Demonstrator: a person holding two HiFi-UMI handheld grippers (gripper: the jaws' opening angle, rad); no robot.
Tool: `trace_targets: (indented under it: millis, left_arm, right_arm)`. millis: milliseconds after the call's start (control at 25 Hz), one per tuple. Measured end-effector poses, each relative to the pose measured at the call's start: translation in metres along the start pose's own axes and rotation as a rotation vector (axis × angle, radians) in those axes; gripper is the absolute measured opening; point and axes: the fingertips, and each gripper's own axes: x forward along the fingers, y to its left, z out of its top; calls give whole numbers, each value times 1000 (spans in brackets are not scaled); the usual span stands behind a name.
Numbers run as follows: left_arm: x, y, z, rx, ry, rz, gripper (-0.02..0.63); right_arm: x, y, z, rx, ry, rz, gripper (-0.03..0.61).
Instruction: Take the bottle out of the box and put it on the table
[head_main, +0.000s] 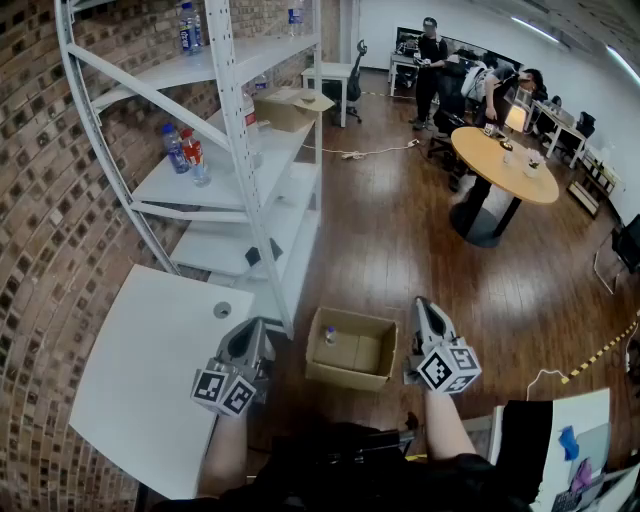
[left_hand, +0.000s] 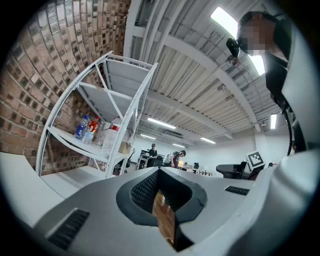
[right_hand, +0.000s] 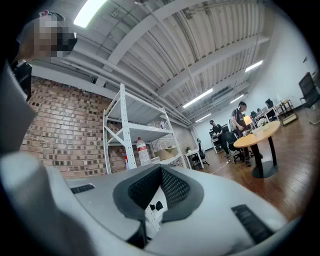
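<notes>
While left gripper and right gripper flank the cardboard box on the floor, both sets of jaws closed on nothing, bottle (standing upright, I think) inside by its left wall, white table alongside

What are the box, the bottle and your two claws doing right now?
box: open at the top
bottle: standing upright inside the box
left claw: shut, holding nothing
right claw: shut, holding nothing
</notes>
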Motion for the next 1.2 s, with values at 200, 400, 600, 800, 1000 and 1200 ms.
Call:
trace_targets:
  millis: [200,400,600,800,1000,1200]
  left_arm:
    - [-6,22,5,-6,13,-29,3]
    - [-10,38,9,-7,24,-24,3]
    - [3,42,4,-13,10,-13,3]
    - [39,37,1,4,-12,-3,3]
    - [89,19,-4,34,-25,-18,3]
    - [128,4,-12,51,-37,-6,3]
  right_arm:
    - [11,27,-12,-1,-6,-17,5]
    - [19,44,-22,2,4,-14,5]
    - [35,34,-21,-4,12,0,5]
    - [57,5,-8,-13,1,18,5]
    - [83,-26,15,-35,-18,54,5]
    - [108,-45,18,-60,10,107,5]
